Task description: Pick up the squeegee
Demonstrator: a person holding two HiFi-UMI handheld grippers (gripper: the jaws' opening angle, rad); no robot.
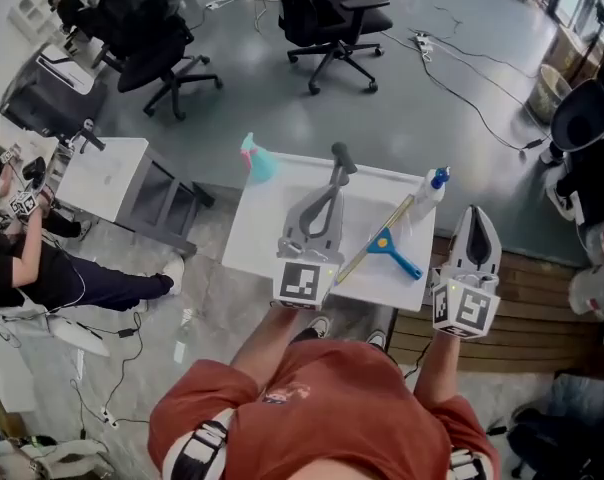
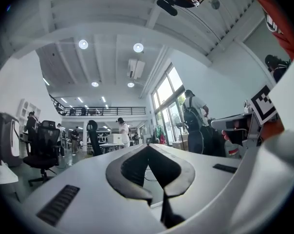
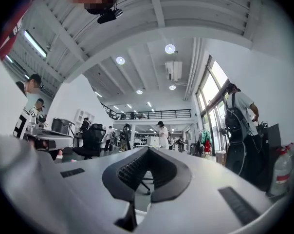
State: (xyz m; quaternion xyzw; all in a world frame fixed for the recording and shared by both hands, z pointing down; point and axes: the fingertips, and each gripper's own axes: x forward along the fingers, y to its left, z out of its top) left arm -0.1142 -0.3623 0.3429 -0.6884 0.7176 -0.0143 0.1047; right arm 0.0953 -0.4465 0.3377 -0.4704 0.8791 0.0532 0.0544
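The squeegee point(image 1: 387, 245), with a blue handle and a long pale blade, lies on the white table point(image 1: 262, 238) at its right front. My left gripper point(image 1: 338, 171) reaches over the middle of the table, left of the squeegee, with its jaws shut and nothing between them. To the right of the table, off its edge, my right gripper point(image 1: 478, 213) hangs, also shut and empty. Both gripper views look out level across the room; the squeegee is in neither. In them the left gripper point(image 2: 148, 146) and right gripper point(image 3: 148, 149) show their tips together.
A white spray bottle with a blue cap point(image 1: 428, 192) stands at the table's right rear and a teal spray bottle point(image 1: 257, 158) at its left rear corner. Black office chairs point(image 1: 327, 13) stand beyond. A person point(image 1: 42, 268) sits at the left beside a low white cabinet point(image 1: 102, 173).
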